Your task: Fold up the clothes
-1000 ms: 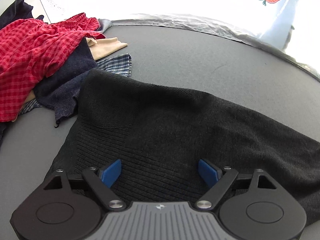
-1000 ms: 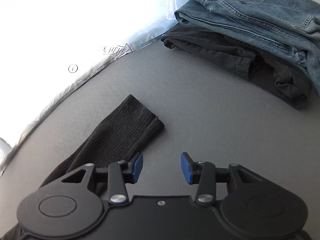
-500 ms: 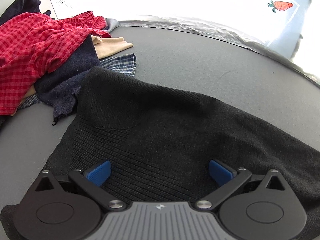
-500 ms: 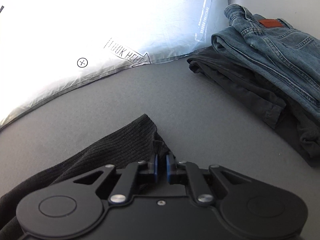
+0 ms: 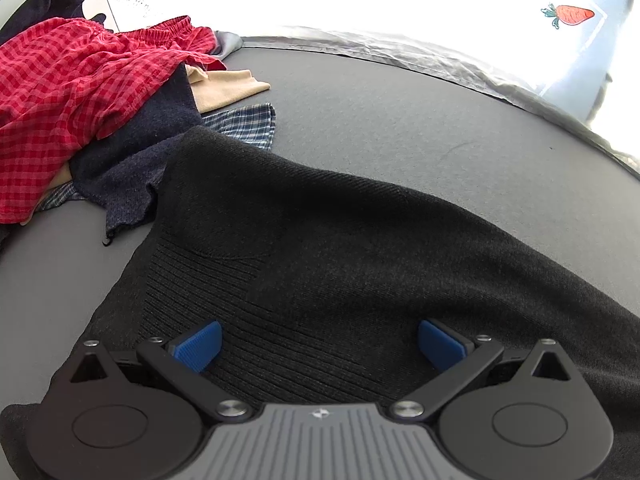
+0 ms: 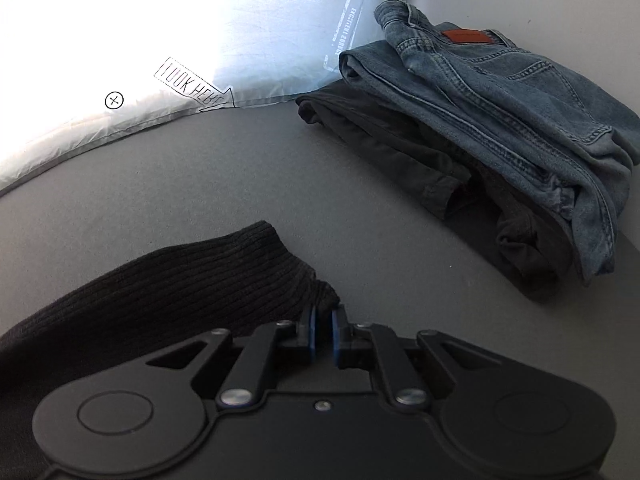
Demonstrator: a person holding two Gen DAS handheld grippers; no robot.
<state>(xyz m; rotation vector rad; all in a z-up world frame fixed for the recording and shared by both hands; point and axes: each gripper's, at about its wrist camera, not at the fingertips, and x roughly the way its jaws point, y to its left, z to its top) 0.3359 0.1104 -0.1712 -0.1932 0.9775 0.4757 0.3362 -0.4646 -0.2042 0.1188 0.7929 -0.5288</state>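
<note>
A black knit sweater (image 5: pixel 360 248) lies spread on the grey table (image 5: pixel 400 120). My left gripper (image 5: pixel 318 344) hovers over its ribbed hem, wide open, with nothing pinched between the blue pads. In the right wrist view the sweater's ribbed sleeve cuff (image 6: pixel 224 276) lies at lower left. My right gripper (image 6: pixel 323 332) is shut on the cuff's corner, the knit bunched at the pads.
A heap of unfolded clothes sits at the left: a red checked garment (image 5: pixel 72 92), a navy knit (image 5: pixel 132 160), a tan piece (image 5: pixel 228 84) and a blue plaid one (image 5: pixel 248 124). Folded blue jeans (image 6: pixel 500 104) rest on a folded dark garment (image 6: pixel 400 148) at the right, against a wall. Bright plastic sheeting (image 6: pixel 200 40) lines the table's far edge.
My right gripper closed on the sleeve cuff and rolled; the cuff now stands bunched at its pads. My left gripper's jaws spread wider over the hem.
</note>
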